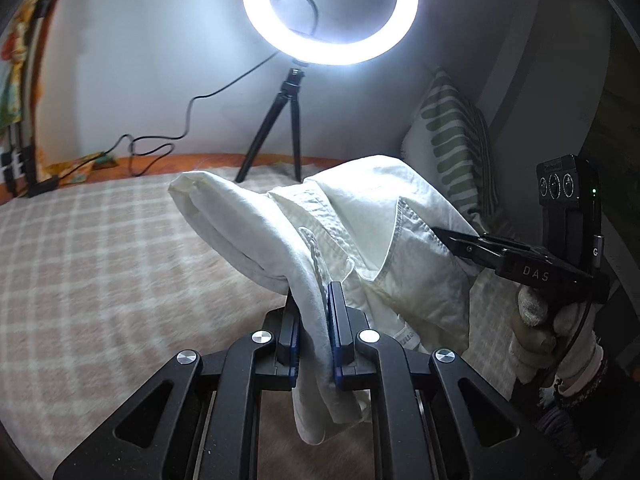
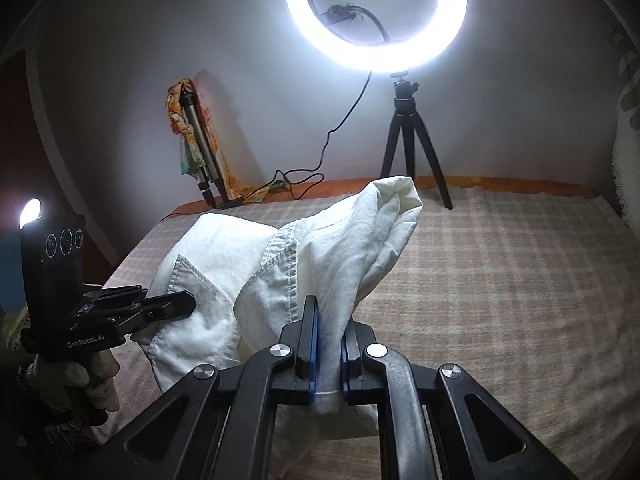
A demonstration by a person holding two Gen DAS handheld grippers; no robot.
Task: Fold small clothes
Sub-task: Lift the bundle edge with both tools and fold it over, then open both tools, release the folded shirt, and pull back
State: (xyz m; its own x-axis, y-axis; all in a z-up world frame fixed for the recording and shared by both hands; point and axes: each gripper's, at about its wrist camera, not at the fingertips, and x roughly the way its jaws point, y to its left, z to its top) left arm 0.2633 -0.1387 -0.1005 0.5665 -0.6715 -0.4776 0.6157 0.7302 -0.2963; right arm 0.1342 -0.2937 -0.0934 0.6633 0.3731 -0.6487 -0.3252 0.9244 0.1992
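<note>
A small white garment (image 1: pixel 360 232) with stitched seams and a pocket hangs bunched in the air above the checked bed cover (image 1: pixel 100 260). My left gripper (image 1: pixel 314 304) is shut on one edge of it. My right gripper (image 2: pixel 330 320) is shut on another edge of the same white garment (image 2: pixel 240 280). Each gripper shows in the other's view: the right gripper (image 1: pixel 452 240) at the right of the left wrist view, the left gripper (image 2: pixel 188 304) at the left of the right wrist view. The cloth between them sags in loose folds.
A lit ring light (image 1: pixel 330 12) on a black tripod (image 1: pixel 280 128) stands at the bed's far edge with its cable (image 1: pixel 168 140) trailing left. A green-striped pillow (image 1: pixel 452 140) leans at the right. A folded stand with a patterned cloth (image 2: pixel 196 136) leans on the wall.
</note>
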